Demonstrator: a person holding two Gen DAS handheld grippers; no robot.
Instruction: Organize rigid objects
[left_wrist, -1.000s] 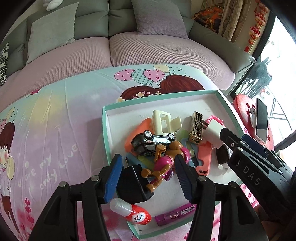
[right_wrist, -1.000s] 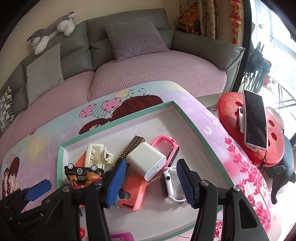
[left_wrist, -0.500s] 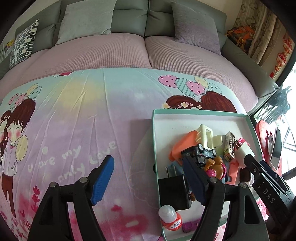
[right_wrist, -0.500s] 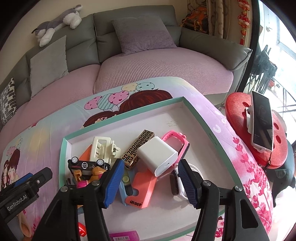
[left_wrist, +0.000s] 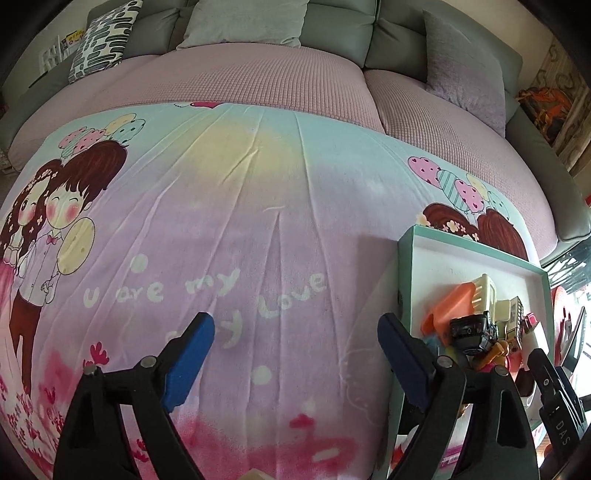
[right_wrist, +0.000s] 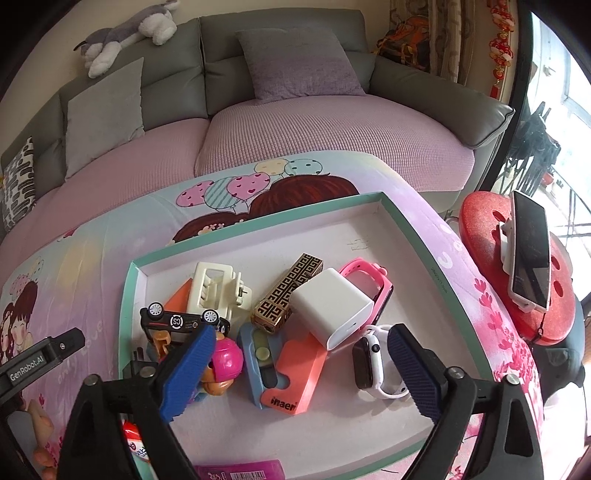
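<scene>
Cartoon-print bedsheet (left_wrist: 258, 221) under teal tray (right_wrist: 436, 243). White watch (right_wrist: 373, 363) is seen inside tray, just ahead of right gripper (right_wrist: 301, 363) (jaws wide, empty); left gripper (left_wrist: 295, 354), likewise wide, is aimed off-tray.

Two watches (right_wrist: 373, 288), one toy car (right_wrist: 183, 322), one charger (right_wrist: 332, 308)
</scene>
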